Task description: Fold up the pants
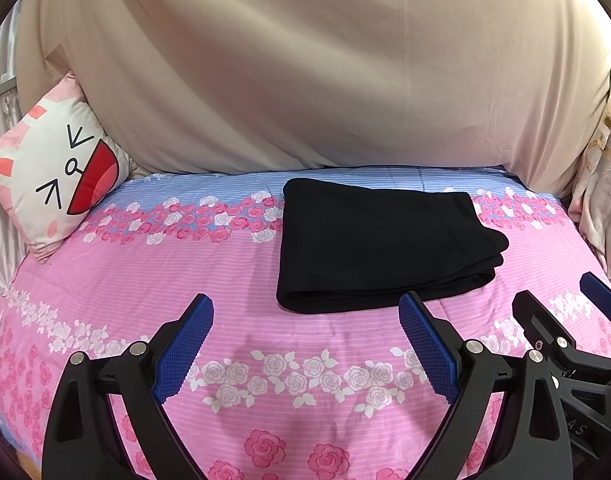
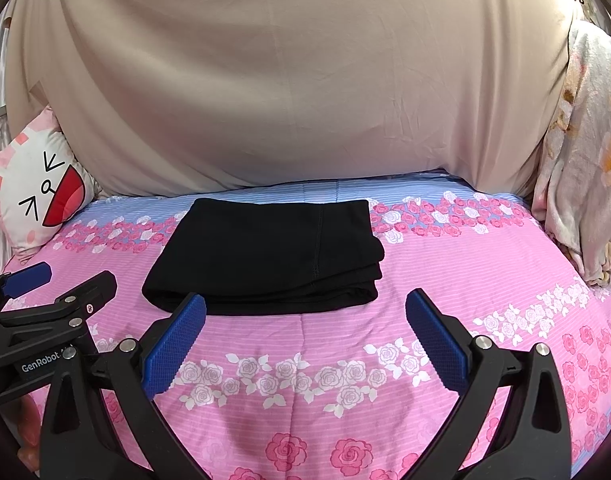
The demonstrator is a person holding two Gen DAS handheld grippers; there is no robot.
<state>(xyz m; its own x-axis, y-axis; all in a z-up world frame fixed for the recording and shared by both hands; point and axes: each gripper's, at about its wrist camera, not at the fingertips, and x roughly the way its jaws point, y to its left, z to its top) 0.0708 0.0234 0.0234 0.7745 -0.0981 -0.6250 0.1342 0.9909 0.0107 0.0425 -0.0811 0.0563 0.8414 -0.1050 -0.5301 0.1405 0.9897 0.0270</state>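
While a cat pillow [image 1: 53, 178] leans at far left, I hold my left gripper [image 1: 305, 344], stamped "GenRobot", with jaws wide over the floral bedspread [image 1: 305, 380]; the folded black pants [image 2: 265, 254] lie ahead, untouched, and my right gripper [image 2: 305, 340] gapes equally empty.

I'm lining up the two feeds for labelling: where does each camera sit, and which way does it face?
Left wrist: sits on the left tongs, facing forward over the floral bedspread toward the folded black pants; its own open blue-padded fingers show, plus the right tongs at the right edge.
Right wrist: sits on the right tongs, facing the same way; its open fingers show, the left tongs at the left edge.
Shared: pants, bedspread, cat pillow, beige sheet behind.
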